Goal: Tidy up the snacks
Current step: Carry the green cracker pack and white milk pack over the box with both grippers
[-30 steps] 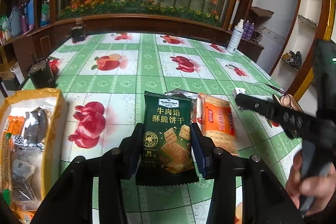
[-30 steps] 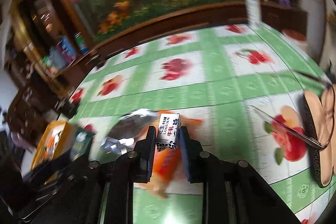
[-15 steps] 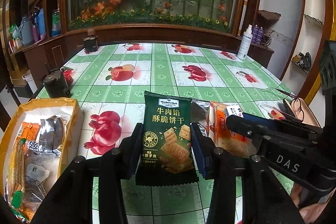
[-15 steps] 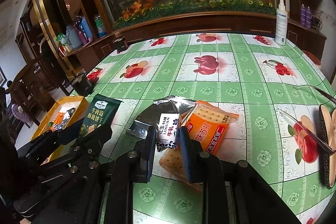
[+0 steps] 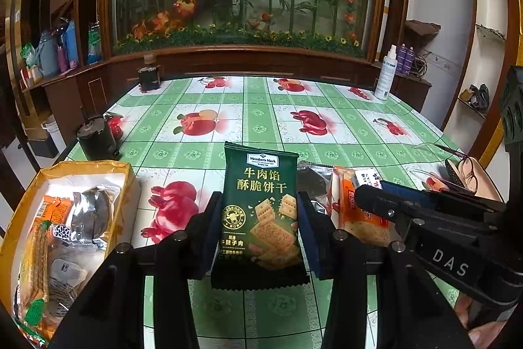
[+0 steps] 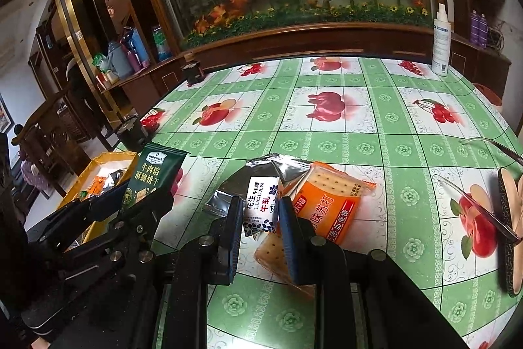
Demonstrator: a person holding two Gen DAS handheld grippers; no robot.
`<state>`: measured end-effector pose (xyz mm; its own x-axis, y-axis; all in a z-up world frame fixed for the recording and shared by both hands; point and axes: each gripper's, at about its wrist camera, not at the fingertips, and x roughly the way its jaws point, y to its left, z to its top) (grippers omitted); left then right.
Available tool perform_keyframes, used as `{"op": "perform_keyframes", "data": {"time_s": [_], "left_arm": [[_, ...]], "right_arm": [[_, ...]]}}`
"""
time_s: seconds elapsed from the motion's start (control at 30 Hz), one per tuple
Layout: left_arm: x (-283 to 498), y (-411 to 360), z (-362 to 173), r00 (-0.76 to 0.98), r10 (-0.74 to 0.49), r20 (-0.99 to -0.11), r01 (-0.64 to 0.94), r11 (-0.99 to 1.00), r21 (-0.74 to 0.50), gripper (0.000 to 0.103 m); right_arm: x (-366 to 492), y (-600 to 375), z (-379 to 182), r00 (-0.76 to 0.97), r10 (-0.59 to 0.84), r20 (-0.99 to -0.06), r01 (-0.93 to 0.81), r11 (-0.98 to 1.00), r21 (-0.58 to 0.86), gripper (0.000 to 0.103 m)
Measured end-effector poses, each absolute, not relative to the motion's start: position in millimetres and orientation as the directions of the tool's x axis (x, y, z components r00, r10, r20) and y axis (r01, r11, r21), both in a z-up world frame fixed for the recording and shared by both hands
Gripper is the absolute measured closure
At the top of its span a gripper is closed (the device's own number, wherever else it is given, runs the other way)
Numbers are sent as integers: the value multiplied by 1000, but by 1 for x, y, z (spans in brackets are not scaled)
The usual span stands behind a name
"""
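Note:
My left gripper [image 5: 258, 218] is shut on a dark green cracker packet [image 5: 261, 201], held upright above the tablecloth. In the right wrist view that green packet [image 6: 150, 175] and the left gripper [image 6: 130, 201] show at the left. My right gripper [image 6: 260, 211] is shut on a small white nougat candy [image 6: 260, 205] with blue print. Under and behind it lie an orange soda-cracker pack [image 6: 330, 201] and a silver foil packet [image 6: 248, 182]. The yellow snack box [image 5: 65, 218] sits at the lower left and holds several wrapped snacks. The right gripper [image 5: 369, 188] reaches in from the right in the left wrist view.
Green fruit-print tablecloth [image 5: 261, 116] covers the table. Two dark jars [image 5: 96, 138] [image 5: 148, 77] stand near the left edge. A white spray bottle [image 6: 441, 41] stands at the far right. Glasses [image 6: 474, 185] and a case [image 6: 510, 228] lie at the right edge.
Both hands tilted so the views look more level. The right gripper with the candy moved left, closer to the left gripper. Both grips held.

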<state>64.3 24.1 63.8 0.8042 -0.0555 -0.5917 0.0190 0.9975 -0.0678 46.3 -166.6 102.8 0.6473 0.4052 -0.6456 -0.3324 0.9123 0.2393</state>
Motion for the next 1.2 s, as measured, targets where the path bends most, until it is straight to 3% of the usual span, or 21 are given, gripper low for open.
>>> {"op": "perform_keyframes", "data": {"time_s": [0.73,1.2], "left_arm": [[54,18,76,862,32,-506,-25,999,21,60],[54,21,78,857,21,-514,-29,1000,-8,60]], "right_arm": [[34,-158,117,683,459,-569,-408,885,224,78],[44,-174,115,703,435,-563,-352,900,257,78]]}}
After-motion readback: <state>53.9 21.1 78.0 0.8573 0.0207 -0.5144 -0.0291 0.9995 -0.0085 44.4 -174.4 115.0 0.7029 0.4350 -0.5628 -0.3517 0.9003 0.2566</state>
